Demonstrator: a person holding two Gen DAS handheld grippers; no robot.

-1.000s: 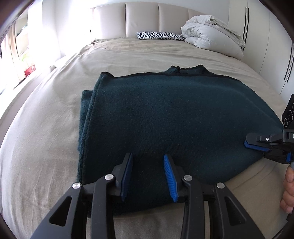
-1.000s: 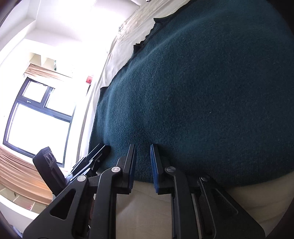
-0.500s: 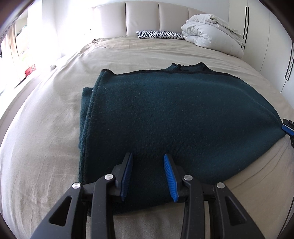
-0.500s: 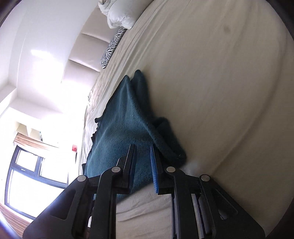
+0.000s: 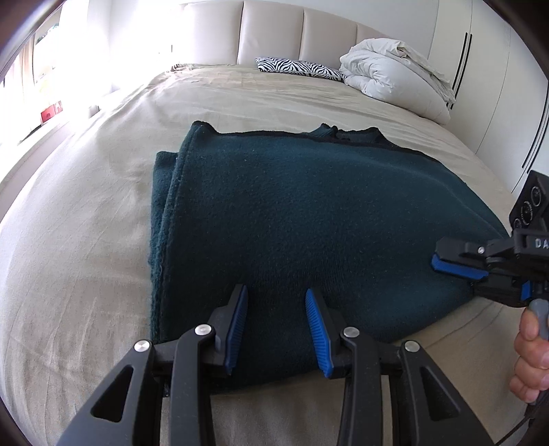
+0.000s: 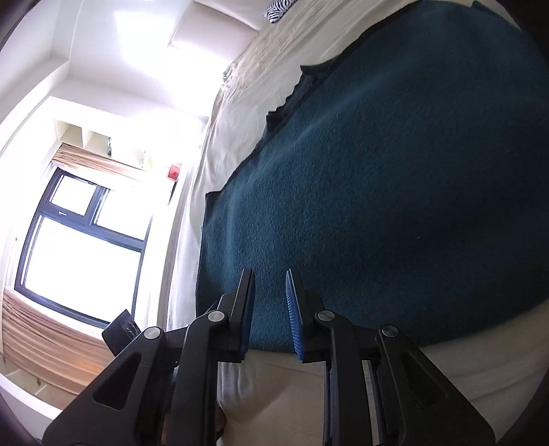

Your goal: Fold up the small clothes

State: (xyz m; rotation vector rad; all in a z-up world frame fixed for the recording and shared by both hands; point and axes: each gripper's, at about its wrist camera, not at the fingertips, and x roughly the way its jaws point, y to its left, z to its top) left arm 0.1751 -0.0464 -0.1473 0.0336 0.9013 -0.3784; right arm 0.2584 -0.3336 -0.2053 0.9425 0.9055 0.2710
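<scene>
Here, a dark teal sweater (image 5: 308, 219) lies folded on a wide bed (image 5: 85, 257) covered in a beige sheet, seen from two cameras fixed to hand-held grippers. The sweater sits in the middle of the near half of the bed, its left side doubled under in a thick fold, its collar at the far edge.

In the left wrist view, the left gripper (image 5: 276, 326) hovers over the sweater's near edge. Its blue-padded fingers are spread apart, with teal cloth visible in the gap but nothing pinched; this looks the same as one second ago.

The right gripper (image 5: 456, 266) enters from the right of that view, lying sideways at the sweater's right corner, with a person's hand (image 5: 530, 360) on its handle. Half a second ago only its tip showed at the frame's edge; now it has come back in over the cloth, about where it was a second ago.

In the right wrist view, the right gripper (image 6: 271, 315) points across the sweater's near edge toward a bright window (image 6: 79, 247). Its fingers stand a narrow gap apart and are easing wider, slightly more than a second ago; the cloth lies behind the gap, not squeezed. Half a second ago this camera looked along the bed at the sweater's bunched corner; now the sweater fills most of the picture.

A zebra-striped pillow (image 5: 298, 67) and a folded white duvet (image 5: 394, 79) rest against the headboard (image 5: 271, 31).
</scene>
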